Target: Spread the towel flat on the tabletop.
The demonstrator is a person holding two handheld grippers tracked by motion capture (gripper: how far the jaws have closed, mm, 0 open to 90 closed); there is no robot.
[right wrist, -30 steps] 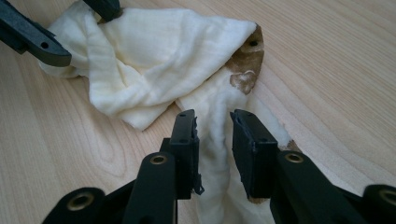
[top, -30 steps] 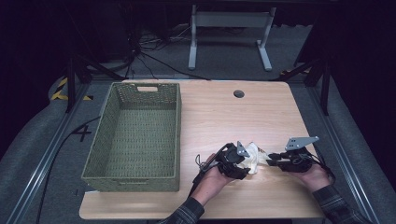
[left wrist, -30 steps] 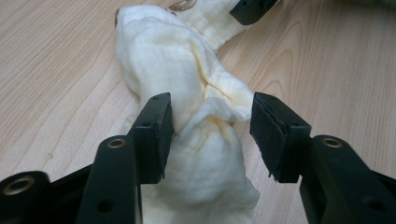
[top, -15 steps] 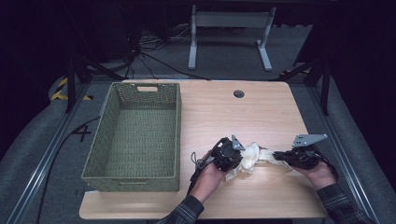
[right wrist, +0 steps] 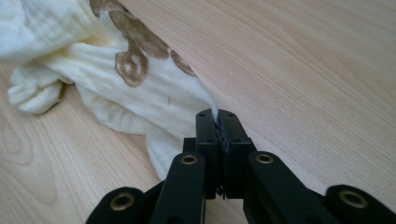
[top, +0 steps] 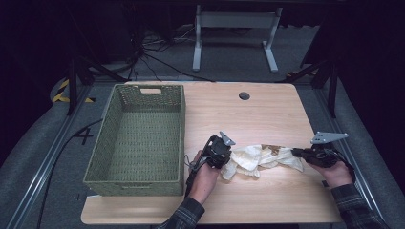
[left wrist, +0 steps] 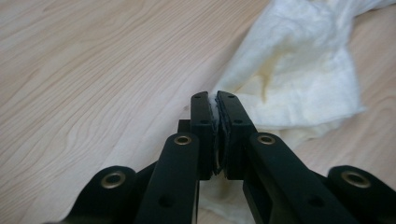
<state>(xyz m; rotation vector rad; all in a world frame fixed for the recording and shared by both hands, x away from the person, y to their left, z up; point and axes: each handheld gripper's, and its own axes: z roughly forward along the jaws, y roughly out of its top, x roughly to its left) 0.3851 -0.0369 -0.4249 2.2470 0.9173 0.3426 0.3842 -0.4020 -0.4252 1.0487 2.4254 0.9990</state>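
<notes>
On the wooden tabletop (top: 267, 107), beside the green basket (top: 138, 138), the cream cloth (top: 258, 160) lay stretched between the left tool (top: 223, 153) and right tool (top: 295, 152), each clamped on an edge, seemingly mid-spreading, which next called for an even outward pull.

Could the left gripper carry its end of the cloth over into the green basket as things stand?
Probably yes. The left gripper, shut on the cloth, sits right beside the basket with only bare table between. The right gripper clamps the other end, though.
</notes>
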